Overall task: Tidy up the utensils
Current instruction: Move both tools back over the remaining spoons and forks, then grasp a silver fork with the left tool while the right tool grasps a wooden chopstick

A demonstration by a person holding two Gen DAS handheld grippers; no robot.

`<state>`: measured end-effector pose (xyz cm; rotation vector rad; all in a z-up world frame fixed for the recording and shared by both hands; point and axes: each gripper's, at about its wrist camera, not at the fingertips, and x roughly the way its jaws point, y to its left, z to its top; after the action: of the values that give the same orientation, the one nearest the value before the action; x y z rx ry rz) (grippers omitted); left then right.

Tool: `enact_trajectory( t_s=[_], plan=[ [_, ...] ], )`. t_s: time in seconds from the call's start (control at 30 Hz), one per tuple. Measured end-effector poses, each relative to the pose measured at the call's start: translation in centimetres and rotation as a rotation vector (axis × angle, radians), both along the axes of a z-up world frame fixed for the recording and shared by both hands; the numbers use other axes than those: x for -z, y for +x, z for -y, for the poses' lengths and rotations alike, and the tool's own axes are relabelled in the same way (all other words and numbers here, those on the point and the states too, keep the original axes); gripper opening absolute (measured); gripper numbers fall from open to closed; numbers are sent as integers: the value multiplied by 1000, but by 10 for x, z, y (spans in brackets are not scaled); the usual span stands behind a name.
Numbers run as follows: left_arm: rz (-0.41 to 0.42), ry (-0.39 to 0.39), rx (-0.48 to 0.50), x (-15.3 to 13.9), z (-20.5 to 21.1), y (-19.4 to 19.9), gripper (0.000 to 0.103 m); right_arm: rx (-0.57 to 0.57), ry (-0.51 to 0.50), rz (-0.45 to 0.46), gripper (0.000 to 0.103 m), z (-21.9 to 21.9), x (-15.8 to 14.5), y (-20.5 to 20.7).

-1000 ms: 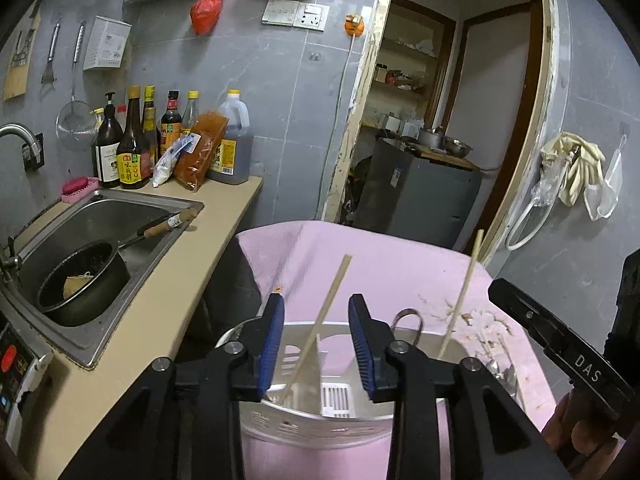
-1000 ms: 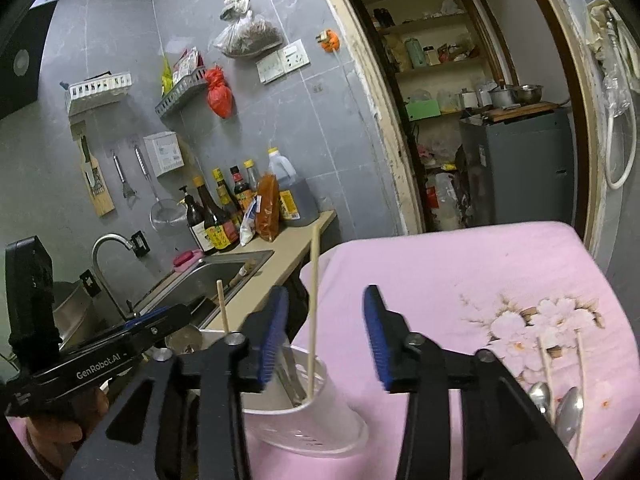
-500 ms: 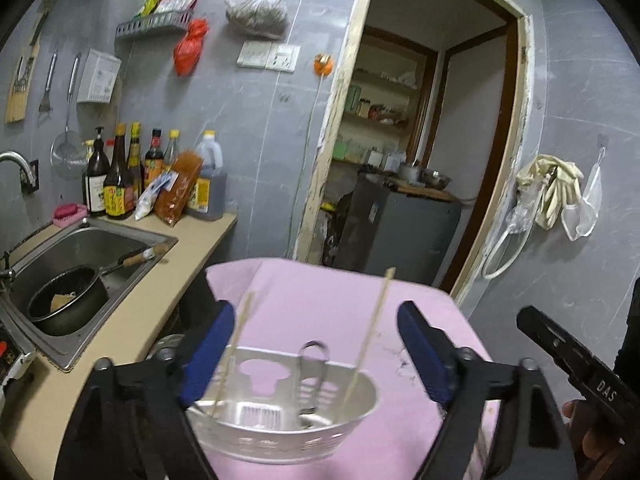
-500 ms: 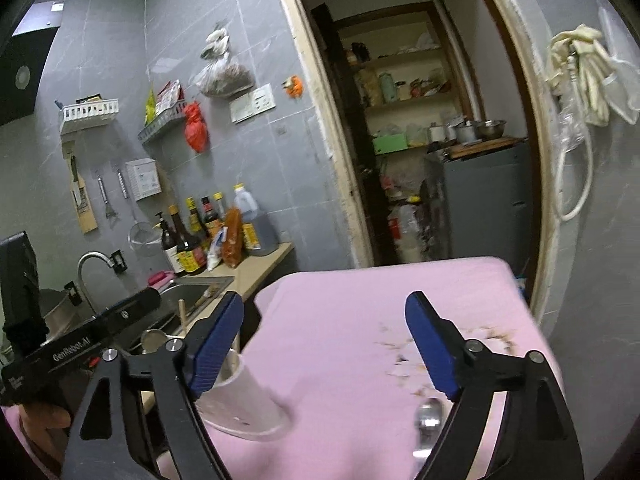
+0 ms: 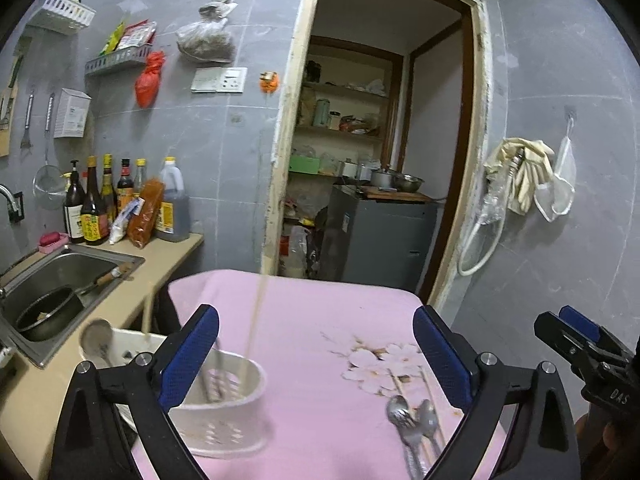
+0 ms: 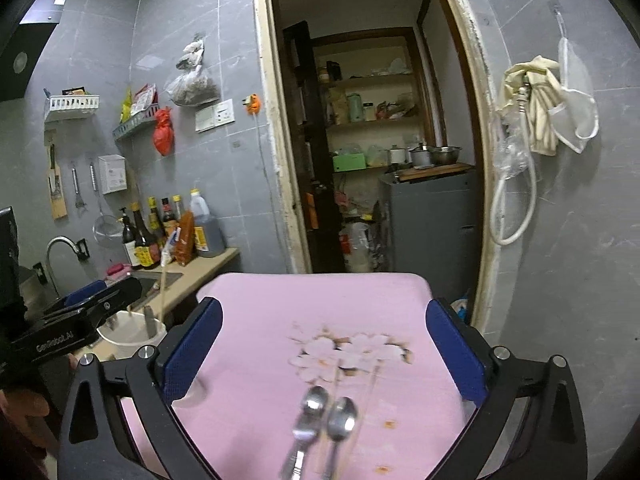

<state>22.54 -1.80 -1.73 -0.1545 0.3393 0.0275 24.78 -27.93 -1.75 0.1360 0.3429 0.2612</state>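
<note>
Now both grippers hang above a pink cloth-covered tabletop (image 5: 304, 332) printed with pale blossoms. The left gripper (image 5: 316, 354) has its blue-padded fingers (image 5: 190, 356) spread wide, with nothing between them. The right gripper (image 6: 326, 354) likewise holds its blue-padded fingers (image 6: 456, 356) far apart and empty.

In the left wrist view a white plastic utensil holder with perforated sides (image 5: 228, 420) stands on the tabletop at the lower left, just behind the left finger pad. A pale wooden chopstick (image 5: 256, 316) rises from it, leaning slightly, and a second wooden chopstick (image 5: 149, 312) stands in the holder's farther part beside a metal spoon with its bowl upward (image 5: 96, 338). A metal utensil handle also stands inside, though blur hides what it is.

Two shiny metal spoons (image 6: 326, 424) lie side by side on the cloth below the blossom print, bowls toward the doorway, handles toward the camera; in the right wrist view they sit between the spread fingers. Two thin pale chopsticks (image 6: 374, 384) lie on the cloth right next to the spoons, blurred.

Left of the tabletop runs a beige kitchen counter (image 5: 172, 252) carrying a row of dark sauce bottles (image 5: 92, 208), with a steel sink (image 5: 68, 268) holding a black pan (image 5: 48, 316).
</note>
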Motion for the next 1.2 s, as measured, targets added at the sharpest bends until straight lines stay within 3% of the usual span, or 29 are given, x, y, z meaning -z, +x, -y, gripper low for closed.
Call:
enact_trajectory(
  t_s=[0.47,0.8,0.87,0.93,1.2],
  plan=[
    [-93,21,30,36,56,12,98,40,-16,-137,100,48,47,15],
    [-289,-51,87,80,59,49,98,-30,46,-346,99,59,108,52],
    [-328,-73,100,89,60,56,96,-49,50,-391,91,58,120,62],
    [-363,-101,119,98,60,61,90,-65,48,-431,75,54,131,70],
    [-519,-221,202,134,65,84,55,-140,52,-553,47,38,166,110]
  ],
)
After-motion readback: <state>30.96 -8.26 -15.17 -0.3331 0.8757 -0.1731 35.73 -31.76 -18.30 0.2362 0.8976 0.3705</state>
